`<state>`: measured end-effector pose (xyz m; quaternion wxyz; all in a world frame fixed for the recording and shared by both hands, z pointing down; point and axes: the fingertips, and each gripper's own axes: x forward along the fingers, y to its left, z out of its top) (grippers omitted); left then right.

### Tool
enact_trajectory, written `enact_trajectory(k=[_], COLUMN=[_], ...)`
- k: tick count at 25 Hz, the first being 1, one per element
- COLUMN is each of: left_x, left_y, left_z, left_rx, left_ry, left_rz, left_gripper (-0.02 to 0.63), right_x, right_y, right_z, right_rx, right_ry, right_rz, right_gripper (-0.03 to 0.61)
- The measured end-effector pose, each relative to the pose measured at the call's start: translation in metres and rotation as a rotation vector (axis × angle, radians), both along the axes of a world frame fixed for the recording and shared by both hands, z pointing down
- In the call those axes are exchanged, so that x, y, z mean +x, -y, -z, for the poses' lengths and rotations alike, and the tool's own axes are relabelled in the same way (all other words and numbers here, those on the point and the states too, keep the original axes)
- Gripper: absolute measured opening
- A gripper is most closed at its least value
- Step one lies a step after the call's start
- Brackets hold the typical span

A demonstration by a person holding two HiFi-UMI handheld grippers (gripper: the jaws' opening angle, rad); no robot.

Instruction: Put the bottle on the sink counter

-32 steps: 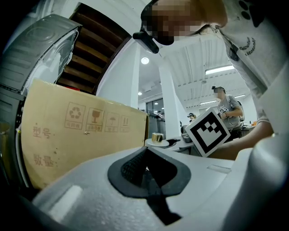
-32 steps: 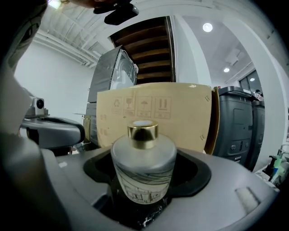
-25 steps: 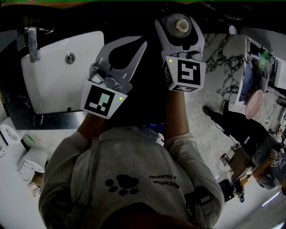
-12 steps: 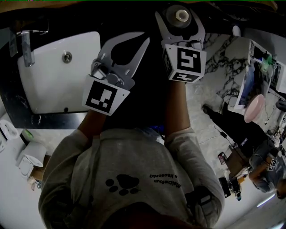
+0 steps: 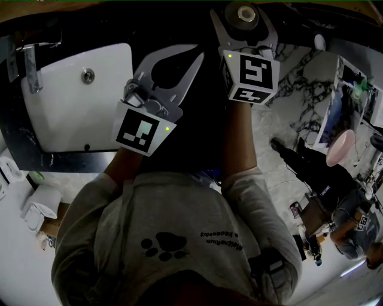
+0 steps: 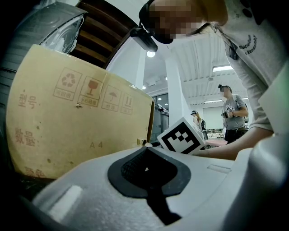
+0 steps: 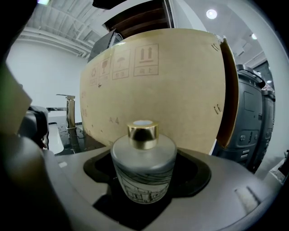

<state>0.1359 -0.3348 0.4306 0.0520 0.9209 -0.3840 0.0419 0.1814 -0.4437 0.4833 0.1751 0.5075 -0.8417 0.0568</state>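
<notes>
A frosted glass bottle (image 7: 143, 168) with a gold cap (image 7: 142, 134) stands upright between the jaws of my right gripper (image 5: 244, 8), which is shut on it. In the head view the bottle (image 5: 244, 15) is at the top, over the dark counter (image 5: 206, 122) to the right of the white sink basin (image 5: 72, 107). My left gripper (image 5: 197, 52) hovers beside the basin's right edge. Its jaws meet at the tips and hold nothing. In the left gripper view, its jaws (image 6: 145, 145) point at a cardboard box.
A cardboard box (image 7: 149, 85) stands close behind the bottle. The faucet (image 5: 30, 66) is at the basin's far left, with the drain (image 5: 88, 75) beside it. Marble floor (image 5: 287, 101) lies to the right, with other people and a pink bowl (image 5: 338, 146).
Both grippers have slid forward, away from my body. The bottle now sits nearer the top edge of the head view, still in the right gripper's grip.
</notes>
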Motion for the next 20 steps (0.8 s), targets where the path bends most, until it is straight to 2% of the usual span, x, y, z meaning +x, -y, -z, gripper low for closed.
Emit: enact_trajectory(k=[6, 17, 20], left_x=[0.001, 0.005, 0.004], left_y=[0.001, -0.001, -0.002], left_z=[-0.002, 0.001, 0.005], left_rx=[-0.012, -0.015, -0.010], left_ry=[-0.003, -0.020, -0.028], left_rz=[-0.006, -0.019, -0.017], left_gripper=[0.000, 0.000, 0.000], right_x=[0.000, 0.003, 0.004], right_y=[0.008, 0.009, 0.009], right_z=[-0.007, -0.024, -0.024], right_rx=[-0.038, -0.162, -0.166], right_ry=[0.001, 0.019, 0.017], right_rz=[-0.001, -0.009, -0.007], right_gripper=[0.336, 0.336, 0.337])
